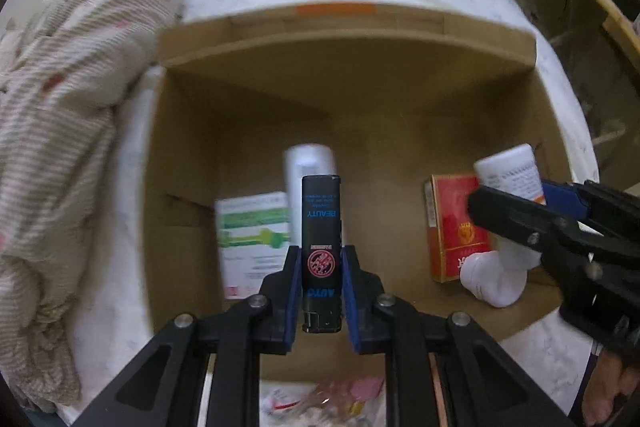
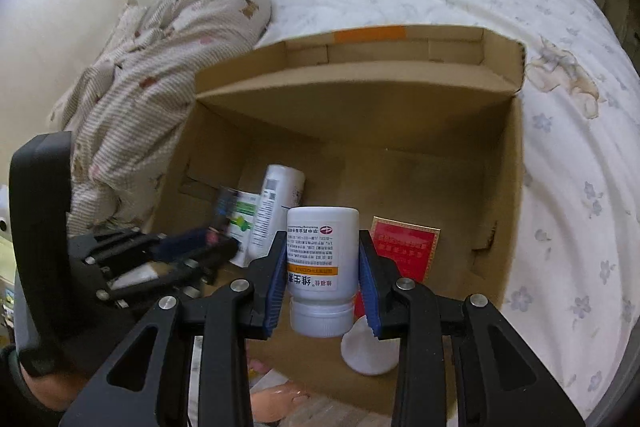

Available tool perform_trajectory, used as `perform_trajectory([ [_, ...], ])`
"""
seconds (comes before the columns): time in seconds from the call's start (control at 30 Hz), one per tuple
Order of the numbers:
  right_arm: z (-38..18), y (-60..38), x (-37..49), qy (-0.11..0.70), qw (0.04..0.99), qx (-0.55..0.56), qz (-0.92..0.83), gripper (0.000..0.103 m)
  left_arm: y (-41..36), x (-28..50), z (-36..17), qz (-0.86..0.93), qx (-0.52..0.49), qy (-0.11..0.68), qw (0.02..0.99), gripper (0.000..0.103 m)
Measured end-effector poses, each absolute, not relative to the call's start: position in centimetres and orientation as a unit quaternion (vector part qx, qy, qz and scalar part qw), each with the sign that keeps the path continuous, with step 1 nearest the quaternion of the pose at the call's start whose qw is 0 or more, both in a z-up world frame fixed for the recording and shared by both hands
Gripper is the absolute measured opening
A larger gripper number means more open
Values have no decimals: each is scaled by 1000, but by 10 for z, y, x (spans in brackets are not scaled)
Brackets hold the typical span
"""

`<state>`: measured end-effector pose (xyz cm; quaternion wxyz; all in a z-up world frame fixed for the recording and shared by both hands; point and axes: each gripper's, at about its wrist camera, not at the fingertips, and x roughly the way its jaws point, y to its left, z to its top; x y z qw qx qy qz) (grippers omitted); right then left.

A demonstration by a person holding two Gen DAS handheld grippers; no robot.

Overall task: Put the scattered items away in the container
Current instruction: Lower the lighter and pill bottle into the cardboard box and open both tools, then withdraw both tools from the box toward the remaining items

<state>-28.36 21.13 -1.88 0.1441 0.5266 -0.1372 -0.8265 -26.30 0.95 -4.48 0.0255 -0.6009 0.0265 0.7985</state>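
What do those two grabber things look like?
Each hand-held gripper, left and right, has black plastic arms with triangular cut-outs, round silver bolts at the joints, and blue pads inside the fingers.

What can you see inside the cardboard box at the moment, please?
Inside the cardboard box lie a red packet, a green-and-white carton, a white bottle and a white capped container. The held lighter and pill bottle hide the floor behind them.

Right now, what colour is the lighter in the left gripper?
Black, with blue lettering and a red round logo: lighter in the left gripper. Clearest in left wrist view.
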Motion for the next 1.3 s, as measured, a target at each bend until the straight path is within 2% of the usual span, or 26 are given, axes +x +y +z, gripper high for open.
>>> perform_trajectory([
  [0.4, -29, 201, -283, -119, 143, 536, -823, 36, 23, -265, -68, 788, -615, 30, 13, 20],
  [0.43, -29, 201, -283, -118, 141, 538, -823, 37, 23, -265, -69, 786, -617, 29, 11, 23],
  [0.47, -30, 200, -283, -117, 139, 539, -822, 38, 22, -265, -68, 785, -619, 27, 8, 27],
  [0.5, -28, 200, -282, -115, 137, 533, -827, 42, 20, -264, -68, 785, -619, 23, 3, 45],
  [0.53, -25, 199, -281, -113, 135, 525, -832, 56, 18, -264, -67, 785, -619, 20, -2, 68],
  [0.57, -22, 200, -280, -112, 133, 519, -837, 62, 15, -263, -63, 789, -614, 13, -10, 75],
  [0.6, -19, 201, -280, -112, 131, 512, -841, 66, 11, -261, -58, 796, -605, 1, -15, 76],
  [0.77, -4, 209, -279, -139, 128, 492, -850, 66, -7, -252, -24, 823, -565, -50, -12, 76],
  [1.03, 16, 218, -257, -195, 116, 476, -850, 66, -18, -220, 17, 840, -540, -42, -12, 76],
  [1.3, 48, 202, -208, -137, 114, 474, -862, 66, -27, -175, 18, 838, -544, -47, 18, 76],
])
